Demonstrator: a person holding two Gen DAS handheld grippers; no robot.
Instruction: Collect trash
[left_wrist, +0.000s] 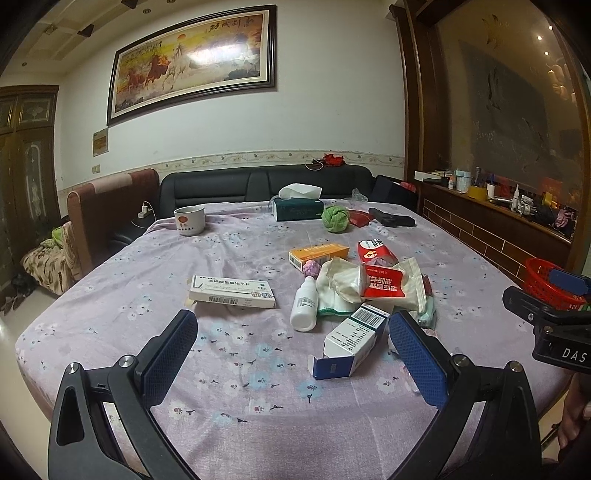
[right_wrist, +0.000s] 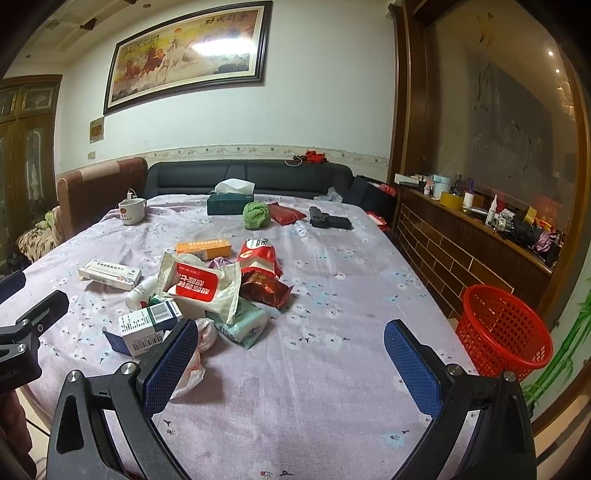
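Trash lies in a heap mid-table: an opened blue-and-white medicine box (left_wrist: 351, 341) (right_wrist: 147, 325), a white bottle (left_wrist: 304, 304), a white pill box (left_wrist: 232, 292) (right_wrist: 110, 275), an orange box (left_wrist: 318, 253) (right_wrist: 204, 248), red-and-white wipe packs (left_wrist: 382, 282) (right_wrist: 199, 286) and a dark red snack wrapper (right_wrist: 266, 288). My left gripper (left_wrist: 291, 325) is open, just short of the opened box. My right gripper (right_wrist: 291, 334) is open over bare cloth, right of the heap. A red mesh basket (right_wrist: 502, 332) (left_wrist: 546, 282) stands beyond the table's right edge.
A floral purple cloth (right_wrist: 332, 280) covers the table. At the far end sit a mug (left_wrist: 189, 220), a tissue box (left_wrist: 299, 206), a green ball (left_wrist: 335, 218), a dark red pouch (right_wrist: 286, 214) and a black toy pistol (right_wrist: 328, 220). A cluttered wooden shelf (right_wrist: 480, 218) runs along the right.
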